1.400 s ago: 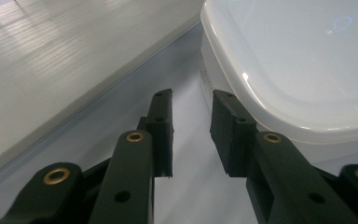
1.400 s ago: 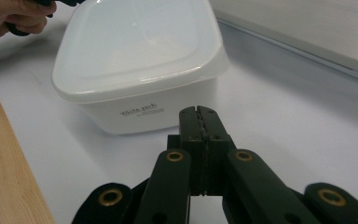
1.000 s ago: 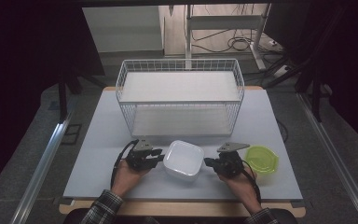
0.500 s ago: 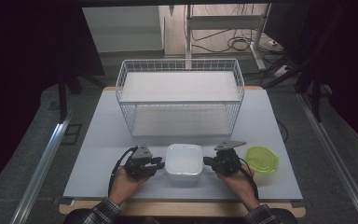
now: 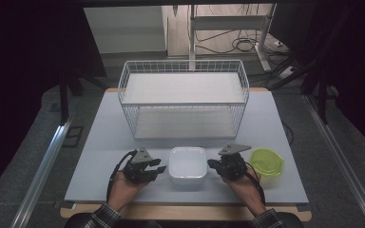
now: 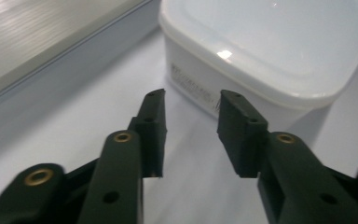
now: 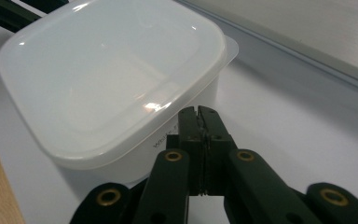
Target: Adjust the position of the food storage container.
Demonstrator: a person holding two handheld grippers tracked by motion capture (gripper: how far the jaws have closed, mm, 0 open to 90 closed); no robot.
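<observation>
While the white lidded container (image 5: 187, 165) sits on the bench (image 5: 100, 142) between both tools, the left tool (image 5: 156, 169) stands just beside its left wall, jaws parted with nothing between them, having just been opening. Advice: ease that tool inward until its pads bracket the container's rim or wall squarely before closing. Right tool (image 5: 212, 164): jaws pressed together, empty, tips close against the container's right wall below the lid lip; whether they touch cannot be told. Keep it steady as a brace. Beyond the right tool: green lidded tub (image 5: 266, 164). Ahead of both: white wire basket (image 5: 184, 97).
</observation>
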